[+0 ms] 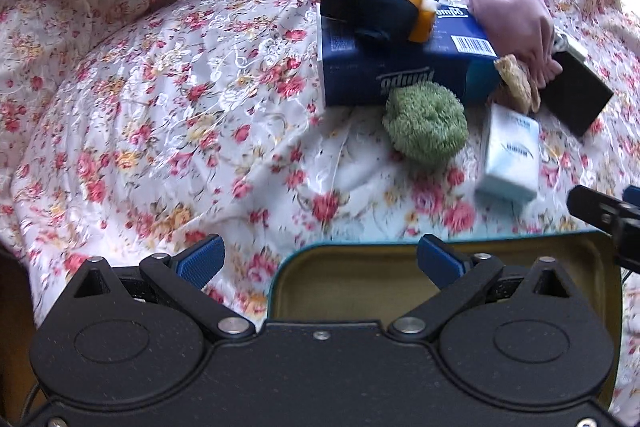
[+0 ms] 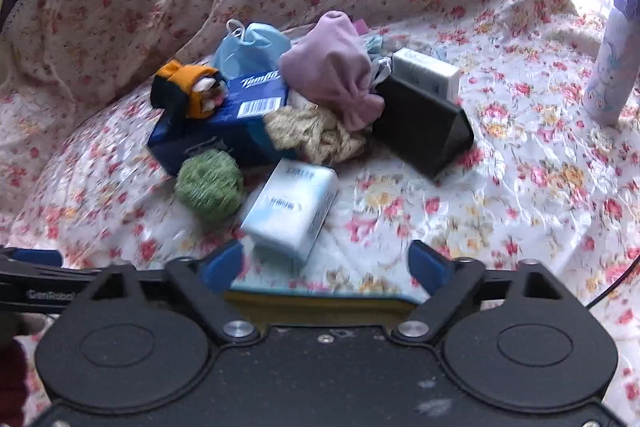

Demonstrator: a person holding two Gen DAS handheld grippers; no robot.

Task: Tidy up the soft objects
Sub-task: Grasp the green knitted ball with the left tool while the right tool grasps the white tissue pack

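Note:
A pile of soft things lies on the floral cloth. A green fuzzy ball sits in front of a blue tissue box. An orange and black plush lies on the box. A pink pouch, a beige lace cloth and a light blue bag lie around it. A pale blue tissue pack lies nearest. My left gripper is open and empty over an open yellow-lined case. My right gripper is open and empty, just short of the tissue pack.
A black triangular case with a white box behind it stands right of the pile. A lilac bottle stands at the far right. The case's rim shows under my right gripper. Draped cloth rises behind.

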